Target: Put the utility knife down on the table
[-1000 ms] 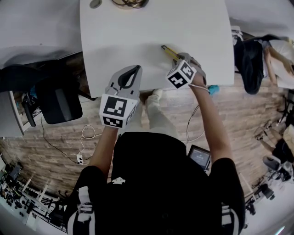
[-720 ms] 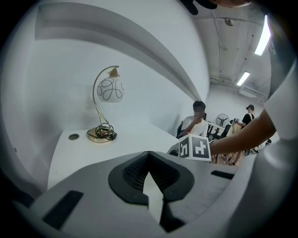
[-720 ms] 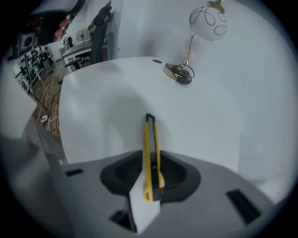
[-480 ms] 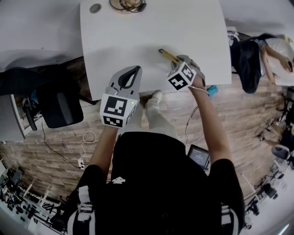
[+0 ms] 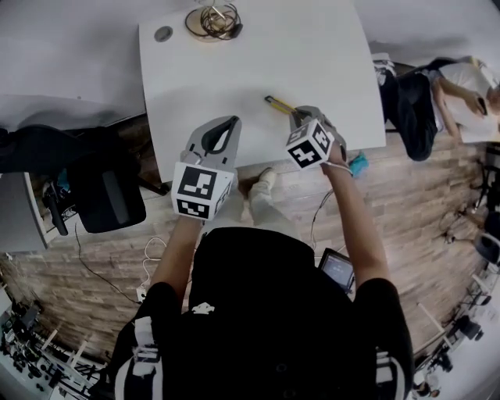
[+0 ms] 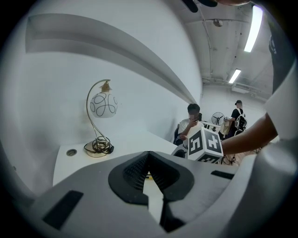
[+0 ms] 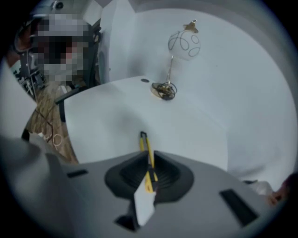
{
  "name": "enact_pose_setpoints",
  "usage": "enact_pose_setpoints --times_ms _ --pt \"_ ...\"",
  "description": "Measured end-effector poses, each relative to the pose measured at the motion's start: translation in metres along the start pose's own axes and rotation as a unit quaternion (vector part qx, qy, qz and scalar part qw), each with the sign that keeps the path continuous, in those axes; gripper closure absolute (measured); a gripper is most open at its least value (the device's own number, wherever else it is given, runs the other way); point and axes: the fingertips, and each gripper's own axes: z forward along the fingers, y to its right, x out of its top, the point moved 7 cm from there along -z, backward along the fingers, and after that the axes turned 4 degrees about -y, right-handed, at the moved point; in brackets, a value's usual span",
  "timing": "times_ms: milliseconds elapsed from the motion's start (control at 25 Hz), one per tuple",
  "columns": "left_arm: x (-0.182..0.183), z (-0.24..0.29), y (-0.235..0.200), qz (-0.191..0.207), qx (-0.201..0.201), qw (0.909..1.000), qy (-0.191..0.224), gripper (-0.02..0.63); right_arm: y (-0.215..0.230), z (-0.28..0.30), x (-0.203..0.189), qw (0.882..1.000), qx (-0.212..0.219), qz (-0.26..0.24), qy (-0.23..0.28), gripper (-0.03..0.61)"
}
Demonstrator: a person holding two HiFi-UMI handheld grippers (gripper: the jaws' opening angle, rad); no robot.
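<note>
White table; right gripper clamps utility knife.

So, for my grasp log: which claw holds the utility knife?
The right claw, shut on the yellow utility knife; the left claw is shut on nothing.

You're holding two grippers, a left gripper and a right gripper, at one table. There's one utility knife, plus one lamp and one grommet at the table's far edge.
</note>
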Motion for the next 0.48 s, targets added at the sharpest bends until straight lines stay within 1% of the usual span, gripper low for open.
enact_pose_setpoints --times_ms 240,480 --pt "0.017 -0.008 0.000 0.014 -0.004 0.9998 0.017 0.597 0.011 -0.031 0.004 0.999 -0.006 0.040 0.031 0.532" --pt "0.036 -0.016 0.002 0.028 -0.008 0.9991 0.031 0.597 0.021 -0.070 0.014 0.993 -0.023 0.080 0.085 0.540"
